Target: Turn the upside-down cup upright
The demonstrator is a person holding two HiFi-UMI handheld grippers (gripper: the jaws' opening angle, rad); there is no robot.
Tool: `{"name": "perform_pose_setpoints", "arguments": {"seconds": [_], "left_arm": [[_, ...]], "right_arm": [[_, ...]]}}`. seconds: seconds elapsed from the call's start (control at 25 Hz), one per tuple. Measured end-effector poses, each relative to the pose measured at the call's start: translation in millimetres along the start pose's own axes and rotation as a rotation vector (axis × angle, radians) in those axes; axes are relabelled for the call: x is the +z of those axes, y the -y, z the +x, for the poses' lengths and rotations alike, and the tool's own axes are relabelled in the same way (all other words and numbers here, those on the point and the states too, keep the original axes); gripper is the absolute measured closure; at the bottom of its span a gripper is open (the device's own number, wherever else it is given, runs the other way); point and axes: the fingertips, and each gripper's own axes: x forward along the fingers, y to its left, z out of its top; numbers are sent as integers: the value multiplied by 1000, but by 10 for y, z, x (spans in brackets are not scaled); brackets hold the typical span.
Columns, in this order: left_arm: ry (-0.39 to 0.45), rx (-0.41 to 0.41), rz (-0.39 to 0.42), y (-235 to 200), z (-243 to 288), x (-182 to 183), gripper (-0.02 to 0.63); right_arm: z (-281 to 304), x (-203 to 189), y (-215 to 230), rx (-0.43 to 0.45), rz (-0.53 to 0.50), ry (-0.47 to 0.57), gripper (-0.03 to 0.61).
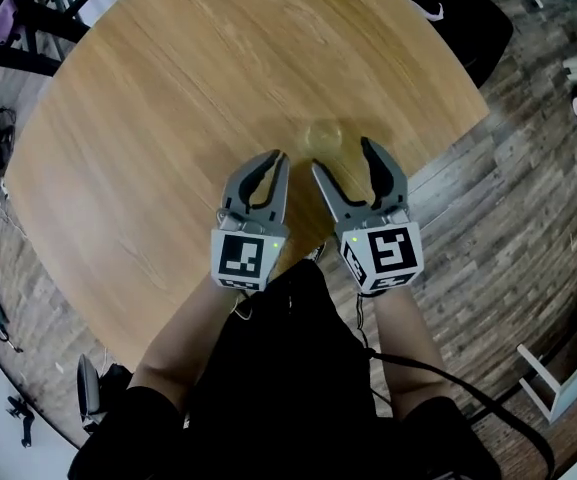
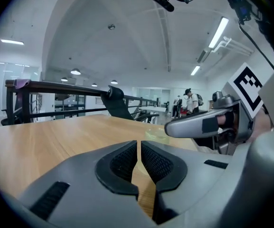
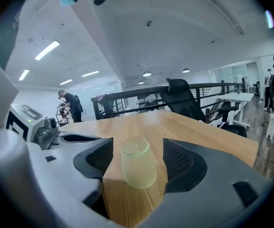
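Observation:
A translucent pale-yellow cup stands upside-down, base up, on the round wooden table. In the head view my right gripper is open, and its tips reach the near side of the cup. In the right gripper view the cup sits centred between the spread jaws of that gripper, and neither pad touches it. My left gripper is shut on nothing, just left of the cup and close beside the right gripper. The left gripper view shows the left gripper with its pads together, the cup faint behind them, and a right gripper finger at the right.
The table's near edge runs just under my forearms. A black office chair and a dark railing stand beyond the far side. Wood-plank floor lies to the right, with a white stool. People stand far off.

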Motion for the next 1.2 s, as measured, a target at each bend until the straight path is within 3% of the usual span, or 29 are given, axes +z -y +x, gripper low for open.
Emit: {"name": "perform_pose_setpoints", "arguments": {"seconds": [0.12,0.24,0.48,0.76,1.0,1.2], "left_arm": [[-6,-15,-31,-43,74,-137,587],[-21,-50,-44,10,188,-326,519],[-16,-145,21,135,325,-537,434],[-21,-206,104,265,390,-533,330],[33,-239,182,419,494,-394,203],[71,-271,211,534,529,-276,173]], "right_arm": [[264,-11,-20,25,-35,-4,273],[489,-146,-37,59,-70,-40,255],[760,-365,5,44,-162,-74,256],[650,-249,101,28,-63,11,258],[388,60,8,152,1,40,258],[196,184,-161,253,46,42,258]]}}
